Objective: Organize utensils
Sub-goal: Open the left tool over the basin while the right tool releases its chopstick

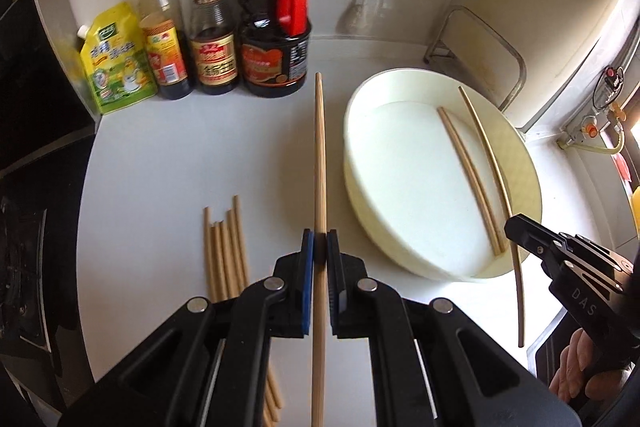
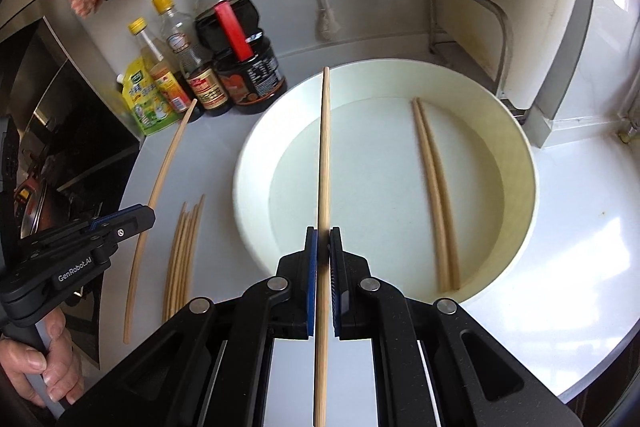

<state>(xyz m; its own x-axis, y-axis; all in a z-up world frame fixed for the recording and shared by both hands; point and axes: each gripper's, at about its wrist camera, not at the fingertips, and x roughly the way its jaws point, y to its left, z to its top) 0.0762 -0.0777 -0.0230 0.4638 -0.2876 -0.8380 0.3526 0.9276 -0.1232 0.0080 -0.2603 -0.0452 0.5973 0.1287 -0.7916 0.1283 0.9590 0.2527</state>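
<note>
Chopsticks: each gripper clamps one | left gripper (image 1: pixel 319 247) holds its chopstick (image 1: pixel 319 163) over the counter, beside the basin (image 2: pixel 256 147) | right gripper (image 2: pixel 323 247) holds another (image 2: pixel 325 147) above the basin | long axes run forward along the fingers | risk: thin stick pivots, slips or misses the pair (image 2: pixel 434 195) lying right.

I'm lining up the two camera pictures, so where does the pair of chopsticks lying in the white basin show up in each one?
Left wrist view: pair of chopsticks right of centre, inside the white basin.
Right wrist view: same pair right of centre, in the basin.
Shared landmark: red-capped sauce bottle, upper left.
</note>
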